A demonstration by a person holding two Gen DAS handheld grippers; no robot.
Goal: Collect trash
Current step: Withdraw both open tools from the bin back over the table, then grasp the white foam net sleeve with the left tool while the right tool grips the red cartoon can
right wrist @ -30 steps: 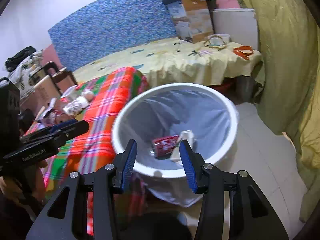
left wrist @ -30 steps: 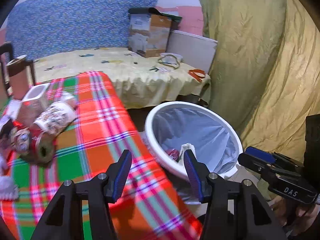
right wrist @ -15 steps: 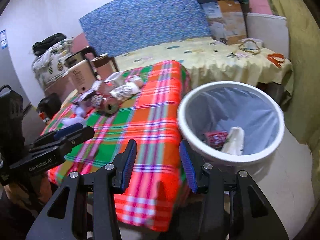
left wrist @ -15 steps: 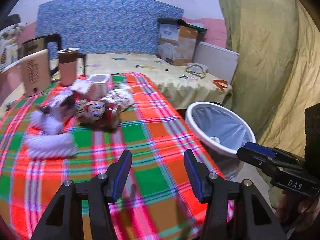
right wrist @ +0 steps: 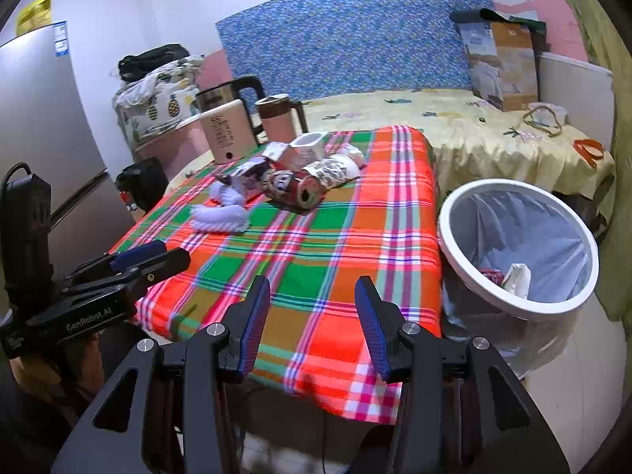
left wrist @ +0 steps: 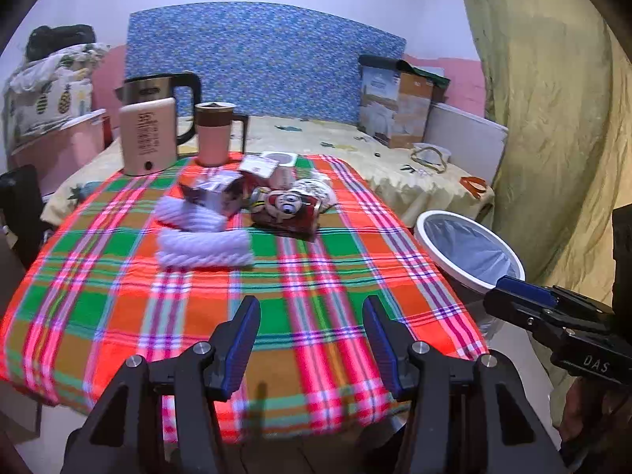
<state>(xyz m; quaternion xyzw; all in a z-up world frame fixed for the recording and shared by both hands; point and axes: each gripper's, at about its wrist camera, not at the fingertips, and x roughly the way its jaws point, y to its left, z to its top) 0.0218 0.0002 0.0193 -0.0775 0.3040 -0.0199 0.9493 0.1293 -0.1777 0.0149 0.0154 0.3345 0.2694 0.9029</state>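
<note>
Left view: my left tongs (left wrist: 312, 339) gape wide, empty, with the trash pile (left wrist: 252, 205) well ahead on the surface (left wrist: 118, 308). Right view: my right tongs (right wrist: 312, 324) gape empty too; trash pile (right wrist: 292, 185) ahead-left, bin (right wrist: 517, 252) just right.

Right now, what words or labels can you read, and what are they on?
"DAS": on the right tool.
"GenRobot.AI": on the left tool.
Print on the beige kettle base, cans, cardboard box and fridge sticker: too blurred to read.
</note>
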